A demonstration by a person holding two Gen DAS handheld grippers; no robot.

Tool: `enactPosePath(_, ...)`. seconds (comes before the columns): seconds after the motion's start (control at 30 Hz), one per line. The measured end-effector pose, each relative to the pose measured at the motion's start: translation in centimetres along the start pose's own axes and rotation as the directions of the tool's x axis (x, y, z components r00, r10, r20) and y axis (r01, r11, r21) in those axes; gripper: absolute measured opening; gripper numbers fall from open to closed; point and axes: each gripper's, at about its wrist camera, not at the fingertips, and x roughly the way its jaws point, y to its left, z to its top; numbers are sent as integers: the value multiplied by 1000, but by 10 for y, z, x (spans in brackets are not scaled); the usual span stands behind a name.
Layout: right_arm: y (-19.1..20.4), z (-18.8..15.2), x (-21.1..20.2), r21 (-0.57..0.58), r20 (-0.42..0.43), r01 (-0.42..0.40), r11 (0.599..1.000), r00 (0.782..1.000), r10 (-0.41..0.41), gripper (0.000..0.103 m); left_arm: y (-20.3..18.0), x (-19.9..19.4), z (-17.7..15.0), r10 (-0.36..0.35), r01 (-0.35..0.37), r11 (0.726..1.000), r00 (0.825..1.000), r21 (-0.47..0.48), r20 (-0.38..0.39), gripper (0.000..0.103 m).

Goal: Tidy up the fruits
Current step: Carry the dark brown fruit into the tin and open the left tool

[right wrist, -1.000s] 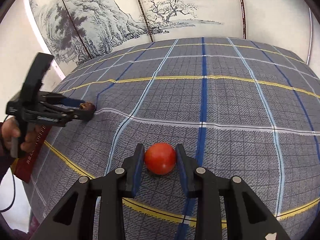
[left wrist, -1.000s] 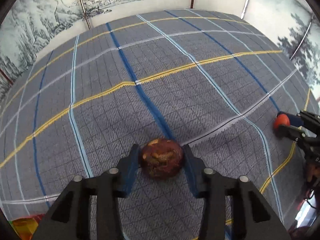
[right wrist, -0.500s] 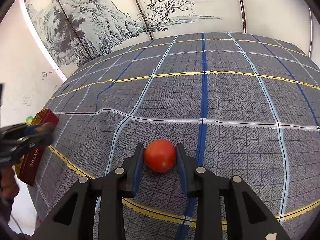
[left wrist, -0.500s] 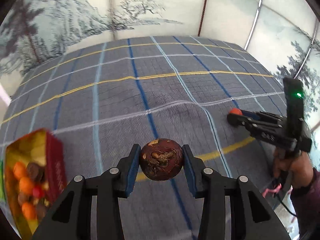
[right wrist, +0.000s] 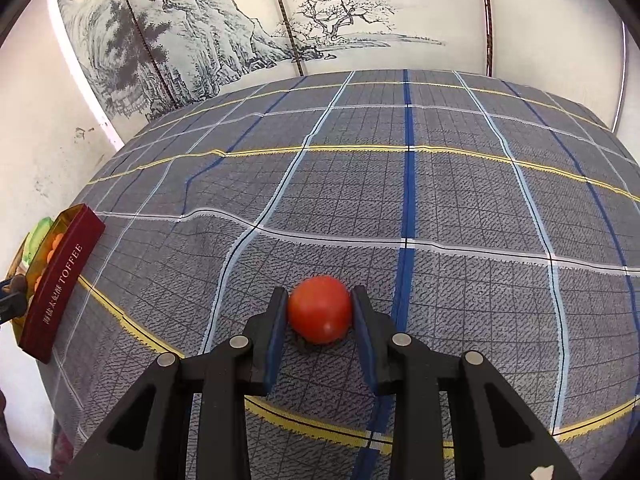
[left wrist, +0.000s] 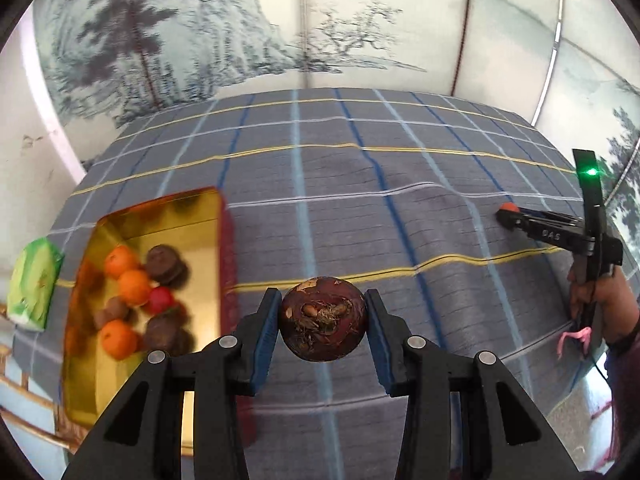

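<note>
A: On the table, largest first: checked cloth (left wrist: 360,216), grey with blue and yellow lines, covering the whole top.
B: Next?
A: Gold-lined toffee tin (left wrist: 160,216) at the left edge, red-sided; a second ago it was out of the left view, now it fills the left third. Contents: oranges (left wrist: 134,286), brown fruits, one red. A green packet (left wrist: 34,282) lies just beyond it.
B: Left gripper (left wrist: 323,322)?
A: Clamped on a dark brown fruit (left wrist: 323,322), lifted off the cloth and swung toward the tin; not yet over it, by my reading. Deposit looks next.
B: Right gripper (right wrist: 320,312)?
A: Unmoved near the right edge, fingers (right wrist: 276,320) touching a red tomato (right wrist: 320,309) that sits on the cloth. Grasp made, no lift yet.
</note>
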Motion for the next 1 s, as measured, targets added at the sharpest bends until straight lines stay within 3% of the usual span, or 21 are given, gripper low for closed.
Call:
enactPosePath(0.37, 5, 0, 1, -28, -4, 32, 999, 999, -33, 30, 50, -16, -21, 62, -60, 992, 998, -108, 15, 43)
enactPosePath(0.7, 5, 0, 1, -26, -4, 30, 999, 1000, -30, 30, 114, -24, -40, 106, -104, 966, 994, -239, -2, 43)
enactPosePath(1.0, 4, 1, 1, -24, -4, 27, 999, 1000, -27, 30, 130, -21, -45, 107, -105, 956, 994, -274, -6, 43)
